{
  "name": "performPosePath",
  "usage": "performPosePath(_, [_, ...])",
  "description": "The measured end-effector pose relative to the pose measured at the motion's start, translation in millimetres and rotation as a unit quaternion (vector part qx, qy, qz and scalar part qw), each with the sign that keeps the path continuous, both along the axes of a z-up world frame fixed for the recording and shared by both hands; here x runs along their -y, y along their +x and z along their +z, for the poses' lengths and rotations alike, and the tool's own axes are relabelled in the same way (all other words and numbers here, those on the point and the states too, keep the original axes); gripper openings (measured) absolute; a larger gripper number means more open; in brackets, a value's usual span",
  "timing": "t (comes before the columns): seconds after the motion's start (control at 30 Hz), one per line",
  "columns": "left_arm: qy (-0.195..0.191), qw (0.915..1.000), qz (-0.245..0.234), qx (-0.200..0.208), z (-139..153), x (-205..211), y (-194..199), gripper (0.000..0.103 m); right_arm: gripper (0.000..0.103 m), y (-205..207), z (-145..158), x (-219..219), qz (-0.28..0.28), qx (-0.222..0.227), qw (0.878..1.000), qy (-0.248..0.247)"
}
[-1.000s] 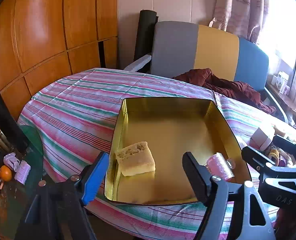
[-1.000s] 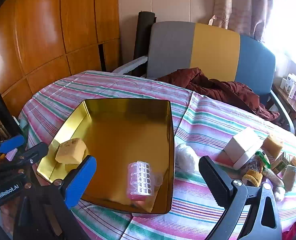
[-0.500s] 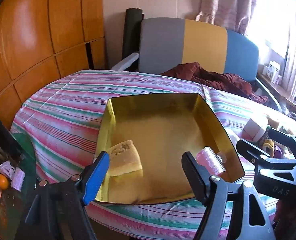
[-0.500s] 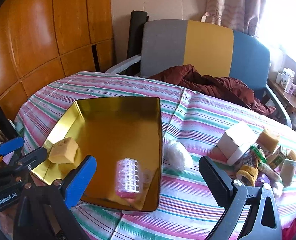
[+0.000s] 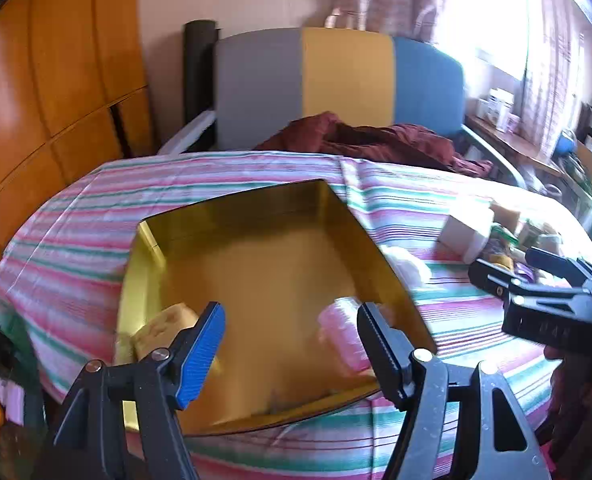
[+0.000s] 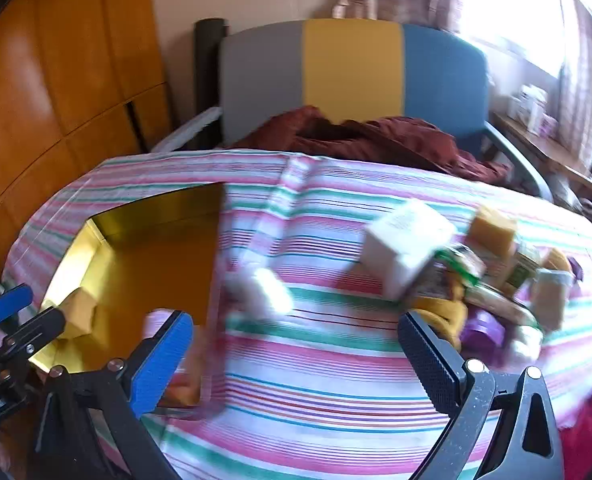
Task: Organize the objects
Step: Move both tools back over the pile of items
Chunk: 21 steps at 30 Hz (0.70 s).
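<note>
I'm looking at a shiny gold rectangular metal tray (image 5: 223, 248) mid-frame, on a tablecloth striped pink, green and white (image 5: 75, 216). Lower left in the tray, a pale yellow sponge block (image 5: 163, 324); lower right, a blurred pink ridged plastic roll (image 5: 342, 336). My left gripper (image 5: 289, 344) shows one blue ribbed pad and one black. Upper centre, a chair back in grey, mustard and blue panels (image 5: 344, 80), with maroon crumpled cloth (image 5: 376, 140) below it. In the right view, a white cardboard box (image 6: 406, 246), a tan sponge cube (image 6: 492, 232) and a purple round lid (image 6: 482, 330) on the right; orange-brown wood panelling (image 6: 55, 80) upper left.
</note>
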<state>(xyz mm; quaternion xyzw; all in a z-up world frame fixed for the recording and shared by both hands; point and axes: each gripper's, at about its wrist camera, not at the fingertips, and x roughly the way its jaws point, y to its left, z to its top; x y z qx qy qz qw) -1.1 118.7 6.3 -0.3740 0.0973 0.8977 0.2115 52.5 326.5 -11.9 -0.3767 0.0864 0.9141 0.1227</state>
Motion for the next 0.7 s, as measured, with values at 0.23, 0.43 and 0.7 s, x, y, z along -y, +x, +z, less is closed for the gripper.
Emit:
performPosePath(0.23, [-0.009,0.998,-0.063,0.003,-1,-44,6,0.069,0.103,26,-2,-75,-0.08,0.012,0.996,-0.026])
performPosePath(0.43, [-0.013,0.9931,-0.116,0.009,-3,-79,12,0.069,0.103,57,1,-143,-0.155,0.021,0.986,-0.049])
performPosePath(0.7, [-0.039,0.9811,-0.185,0.041,-12,-126,-7,0.067,0.103,75,8,-206,-0.215,0.018,0.976,-0.032])
